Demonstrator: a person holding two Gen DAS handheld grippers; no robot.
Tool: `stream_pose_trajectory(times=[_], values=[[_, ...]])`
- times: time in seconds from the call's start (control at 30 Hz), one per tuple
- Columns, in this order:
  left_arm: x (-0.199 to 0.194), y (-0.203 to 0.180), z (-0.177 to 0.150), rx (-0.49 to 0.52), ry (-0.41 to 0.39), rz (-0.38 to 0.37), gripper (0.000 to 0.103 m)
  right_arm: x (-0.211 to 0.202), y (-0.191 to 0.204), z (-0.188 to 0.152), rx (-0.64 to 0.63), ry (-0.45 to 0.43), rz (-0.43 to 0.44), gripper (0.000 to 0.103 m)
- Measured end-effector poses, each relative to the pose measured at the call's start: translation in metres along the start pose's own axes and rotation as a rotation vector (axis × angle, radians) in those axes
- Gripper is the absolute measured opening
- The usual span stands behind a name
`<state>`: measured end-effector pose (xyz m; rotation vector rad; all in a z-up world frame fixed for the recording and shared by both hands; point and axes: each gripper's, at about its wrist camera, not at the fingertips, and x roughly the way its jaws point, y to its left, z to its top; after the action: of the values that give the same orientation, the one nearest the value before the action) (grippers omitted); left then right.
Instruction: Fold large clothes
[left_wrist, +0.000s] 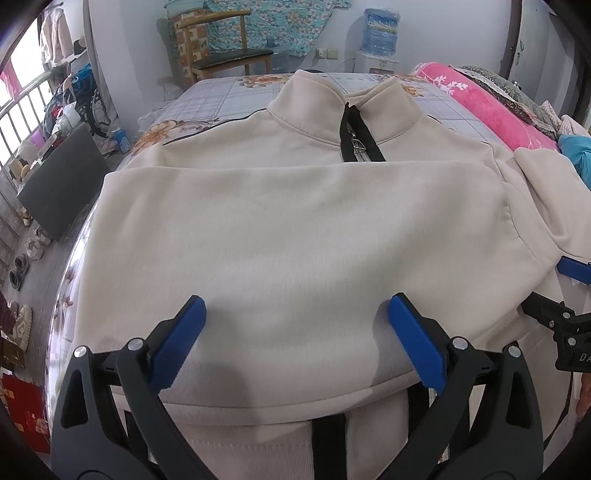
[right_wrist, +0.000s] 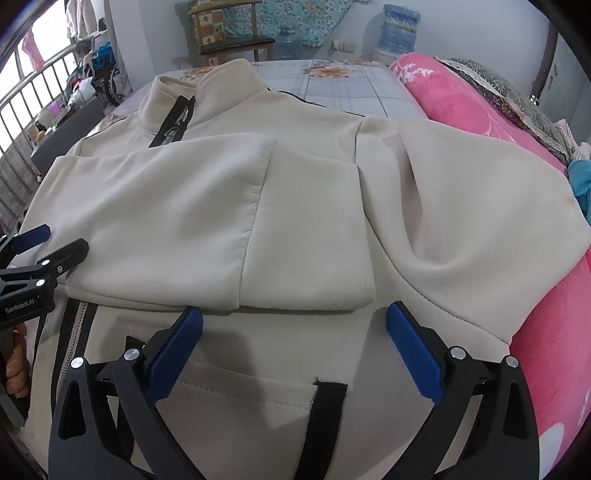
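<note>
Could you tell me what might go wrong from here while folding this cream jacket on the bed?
The folded sleeve only rests loosely across the cream jacket; lifting the hem could let it slide open. The other sleeve lies unfolded toward the pink blanket and may drag on it. Both the left claw and right claw are open over the fabric, so either might pinch only one layer.

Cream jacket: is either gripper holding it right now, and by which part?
Nothing is held. The left gripper and right gripper both hang open above the cream jacket.
</note>
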<state>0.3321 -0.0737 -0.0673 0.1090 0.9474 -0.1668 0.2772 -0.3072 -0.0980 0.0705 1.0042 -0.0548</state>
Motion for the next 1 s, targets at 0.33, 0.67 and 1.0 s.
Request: stream_pose_trajectory(times=[0.33,0.67,1.0], values=[[-0.001,-0.001,-0.001,0.005,0.0,0.002,0.096,0.0,0.0,-0.002,0.005,-0.022,0.001,0.097],[-0.004,-0.003,0.006,0.038,0.042,0.004,0.096,0.0,0.0,-0.003,0.005,-0.025,0.002,0.097],[-0.007,-0.032,0.006,0.148,0.002,0.039,0.096,-0.002,0.0,-0.006,0.002,-0.038,0.008,0.097]])
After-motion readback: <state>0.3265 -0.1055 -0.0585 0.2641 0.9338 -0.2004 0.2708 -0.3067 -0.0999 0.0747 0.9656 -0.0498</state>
